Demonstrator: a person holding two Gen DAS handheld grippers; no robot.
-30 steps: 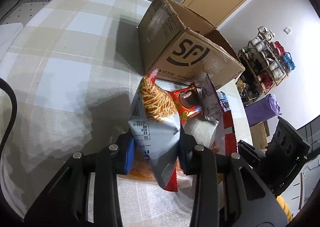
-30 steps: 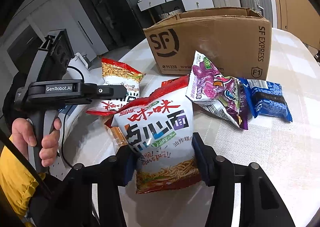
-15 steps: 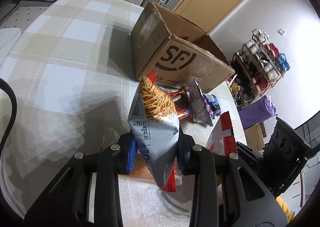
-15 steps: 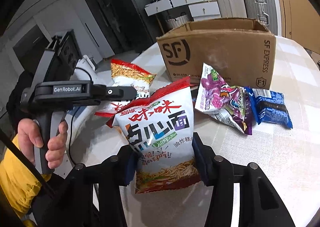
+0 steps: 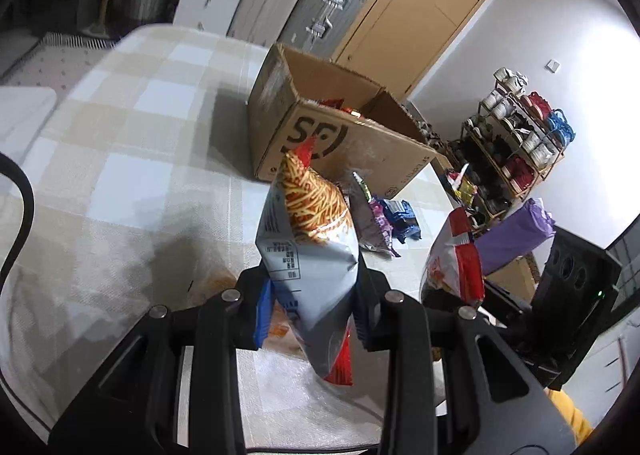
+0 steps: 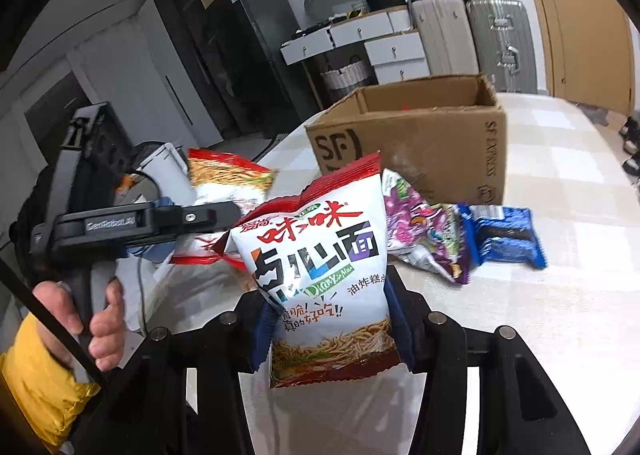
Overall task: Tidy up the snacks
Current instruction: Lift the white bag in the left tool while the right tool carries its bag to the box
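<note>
Now, left wrist view: left gripper [image 5: 310,305] clamped on a silver noodle bag [image 5: 308,239], held upright above the checked tablecloth [image 5: 120,159]. Compared with a second ago, raised higher and farther back from the cardboard box [image 5: 340,139], enough to see over the rim at red wrappers lying inside; box smaller and nearer mid-frame than before. Purple packet [image 5: 370,221] and blue packet [image 5: 400,215] lying on the cloth between box and grippers, no longer half hidden behind the held bag. To the right, edge-on, a white and red noodle bag [image 5: 456,255] lifted in the other tool, taller in frame than earlier. Seen only from this side: door, shoe rack, a purple bundle.

Next, right wrist view: right gripper [image 6: 330,325] pinching the white and red noodle bag [image 6: 320,255] by its lower sides, print facing the camera, clear of the table. Higher than a second ago, with the box [image 6: 420,147] farther off and its open top in sight. Purple packet [image 6: 424,227] and blue packet [image 6: 504,235] in front of the box, touching one another, unmoved. Shown only here: left gripper [image 6: 230,211] from the side with the person's hand [image 6: 88,323] on its handle, silver noodle bag [image 6: 228,179] blurred at its tip; fridge, drawers and suitcases behind.
</note>
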